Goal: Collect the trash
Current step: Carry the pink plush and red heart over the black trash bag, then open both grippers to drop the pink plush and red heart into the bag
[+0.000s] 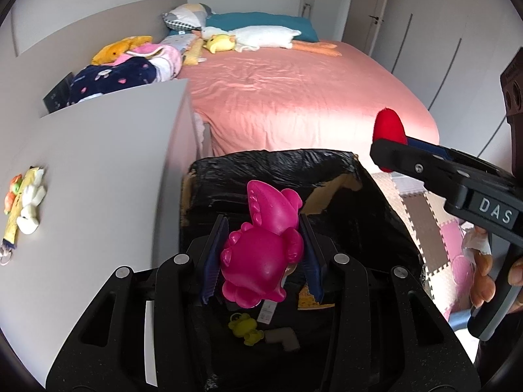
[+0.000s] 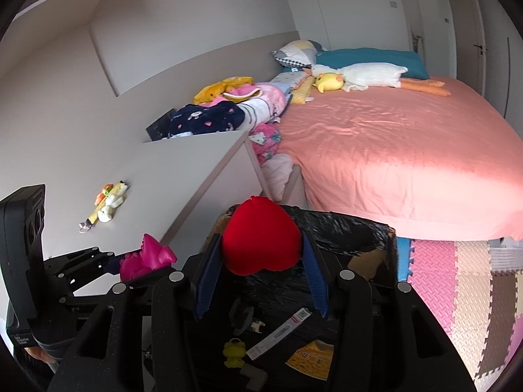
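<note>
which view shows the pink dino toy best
The left wrist view: the pink dinosaur toy fills the centre, clamped in the left tool above the black-lined bin, with head, spikes and feet clear. The right wrist view catches only part of it at the left edge.

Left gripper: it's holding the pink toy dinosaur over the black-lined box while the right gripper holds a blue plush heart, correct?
Not quite. The plush heart in the right gripper is red, not blue, as the right wrist view shows. The rest stands: the left gripper holds the pink toy dinosaur over the black-lined box.
</note>
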Demonstrator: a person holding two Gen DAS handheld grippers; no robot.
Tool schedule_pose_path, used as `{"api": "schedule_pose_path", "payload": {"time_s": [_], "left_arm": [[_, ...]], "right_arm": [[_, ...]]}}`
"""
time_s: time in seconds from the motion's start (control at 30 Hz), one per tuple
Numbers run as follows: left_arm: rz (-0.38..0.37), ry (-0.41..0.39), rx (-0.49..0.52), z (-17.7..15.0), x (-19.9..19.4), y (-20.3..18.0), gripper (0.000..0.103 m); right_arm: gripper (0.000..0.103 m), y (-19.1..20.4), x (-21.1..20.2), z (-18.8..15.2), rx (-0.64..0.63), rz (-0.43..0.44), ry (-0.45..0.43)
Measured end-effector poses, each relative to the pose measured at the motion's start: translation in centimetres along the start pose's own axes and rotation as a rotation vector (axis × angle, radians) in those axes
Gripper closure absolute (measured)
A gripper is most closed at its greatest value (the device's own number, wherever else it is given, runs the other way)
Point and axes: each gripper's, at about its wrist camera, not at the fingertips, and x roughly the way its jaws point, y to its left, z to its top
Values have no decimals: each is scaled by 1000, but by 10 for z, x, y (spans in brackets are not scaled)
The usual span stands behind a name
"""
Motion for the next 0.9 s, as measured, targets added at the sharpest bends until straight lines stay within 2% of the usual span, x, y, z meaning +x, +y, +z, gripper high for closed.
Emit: {"api": "schedule_pose_path", "payload": {"time_s": [0.3,0.33,0.37,0.4,0.5,0.57,0.9], "left_arm": [[-28,39,48,-3,9,-13,59],[-29,47,60,-3,9,-15,44],[-9,46,73,-5,9,-17,14],[33,17,84,-6,6,-18,5],[42,-1,101,-7,1,-17,6],[39,-3,91,-7,-1,-13,6],[76,-8,65,-10,-6,2,6]], "right_arm": [[52,-12,4,-2,21,-38,22],[48,-13,4,-2,24,-55,23],[31,-13,4,-2,31,-74,18],[20,-16,2,-3,42,-94,5],[16,-22,-2,-4,65,-157,-32],[15,-27,-3,-3,85,-169,-33],[15,-23,3,-4,86,-152,-24]]}}
